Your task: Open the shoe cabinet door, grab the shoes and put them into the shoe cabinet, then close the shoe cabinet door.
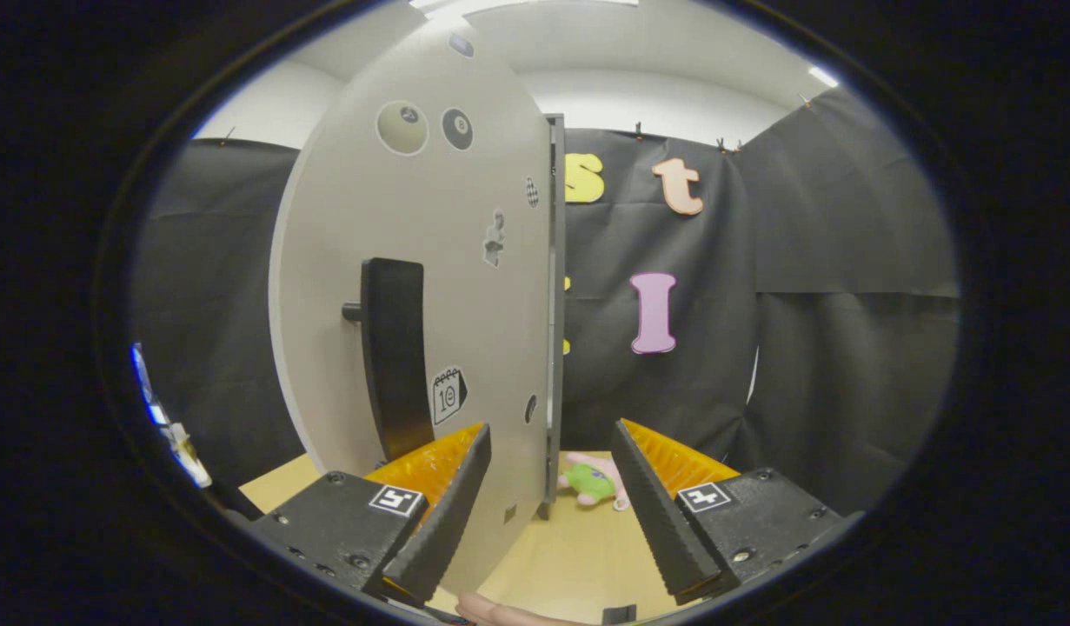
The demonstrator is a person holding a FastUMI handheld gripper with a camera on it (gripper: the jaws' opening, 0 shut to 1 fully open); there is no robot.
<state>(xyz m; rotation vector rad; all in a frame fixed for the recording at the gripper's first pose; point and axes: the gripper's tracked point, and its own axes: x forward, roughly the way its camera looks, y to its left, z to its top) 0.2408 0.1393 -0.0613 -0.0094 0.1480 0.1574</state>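
The shoe cabinet's grey door [448, 261] stands just ahead of my left finger, swung so that its right edge [554, 304] faces me. A black vertical handle [395, 356] sticks out of the door face, just beyond the left finger [448, 504]. My gripper [552, 443] is open, its fingers wide apart, and the door's edge lies in the gap between them without touching either. Small stickers dot the door face. A little pink and green shoe [594, 483] lies on the wooden floor beyond the fingers, just right of the door edge.
The tan wooden floor [569, 556] runs under the fingers. Black cloth walls [830, 330] close the booth behind and to the right. A person's fingertip [491, 611] shows below the fingers. A small bright object [174, 435] sits far left.
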